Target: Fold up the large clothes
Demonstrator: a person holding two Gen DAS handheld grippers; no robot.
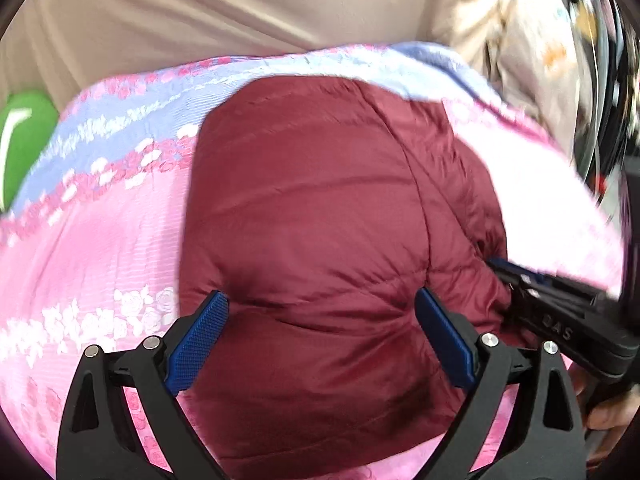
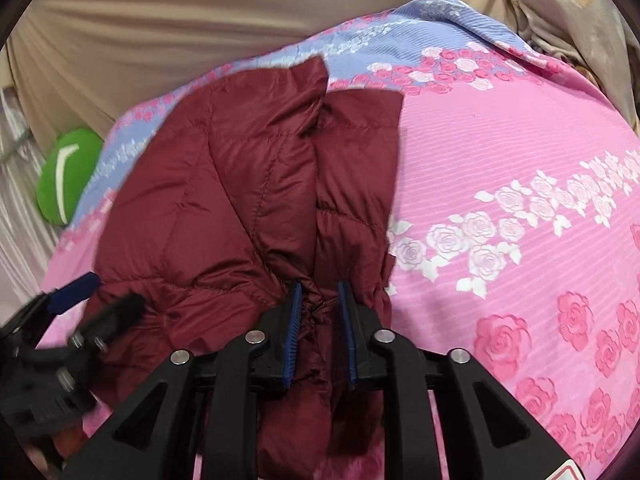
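On the bed lies a dark red puffy jacket (image 2: 248, 200), spread over a pink bedsheet (image 2: 520, 152) with white and pink roses and a blue band at the far edge. From the right wrist camera, the jacket fills the middle and the 9 o'clock side, and its collar end points to 12 o'clock.

The right gripper (image 2: 319, 332) has its blue fingers (image 2: 294, 320) squeezed close together, and a bunched fold of the jacket's near edge is pinched between them.

The left gripper (image 1: 322, 340) has its blue fingers (image 1: 200, 344) spread wide apart. They sit over the jacket's smooth back and hold nothing. From this camera, the right gripper shows at 3 o'clock, biting the jacket's side.

A green cushion (image 2: 66, 176) with a white stripe sits at 9 o'clock, past the sheet's edge. A tan cloth (image 2: 180, 12) hangs behind the bed at 12 o'clock.
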